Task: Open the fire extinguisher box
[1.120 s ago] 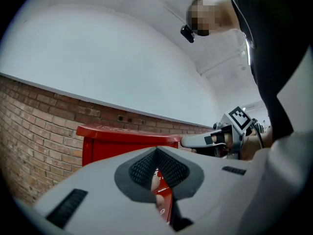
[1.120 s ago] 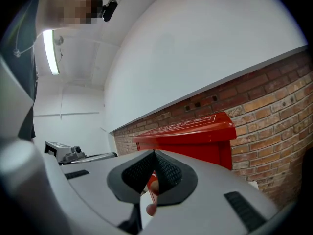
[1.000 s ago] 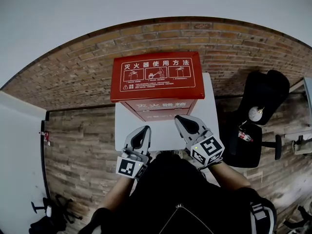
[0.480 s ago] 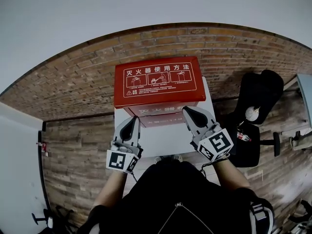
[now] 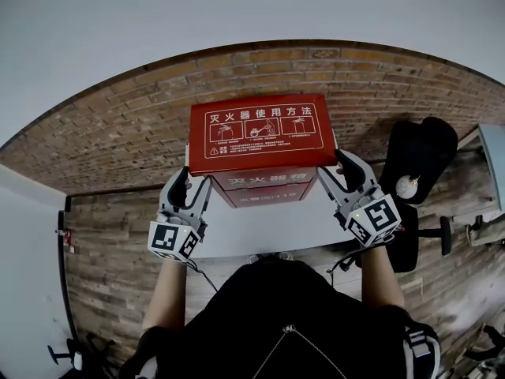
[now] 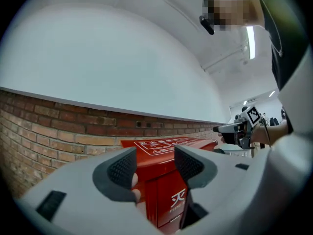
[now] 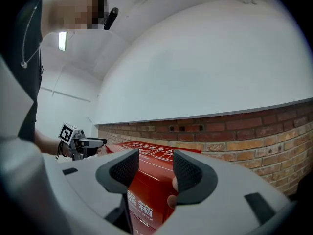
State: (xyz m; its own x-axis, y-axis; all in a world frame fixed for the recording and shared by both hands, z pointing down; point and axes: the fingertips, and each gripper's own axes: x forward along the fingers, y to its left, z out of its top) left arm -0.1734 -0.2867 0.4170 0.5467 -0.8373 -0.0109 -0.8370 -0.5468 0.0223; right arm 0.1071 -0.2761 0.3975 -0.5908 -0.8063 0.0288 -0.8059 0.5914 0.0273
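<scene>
A red fire extinguisher box (image 5: pixel 260 142) with white print on its lid stands at the back of a white table (image 5: pixel 260 226), against a brick wall. My left gripper (image 5: pixel 189 186) is level at the box's front left corner. My right gripper (image 5: pixel 335 170) is level at the front right corner. Both gripper jaws have just been opening and now stand open. In the left gripper view the box (image 6: pixel 168 148) shows in the gap between the jaws, and no pad presses on it. The right gripper view shows the box (image 7: pixel 146 192) the same way.
A low brick wall (image 5: pixel 118 121) with white wall above runs behind the box. A black chair (image 5: pixel 422 155) holding small items stands to the right of the table. Wood-plank floor (image 5: pixel 118 235) lies on both sides.
Both grippers moved forward and apart, from the table's front to the box's two front corners. Their jaws went from shut to open.
</scene>
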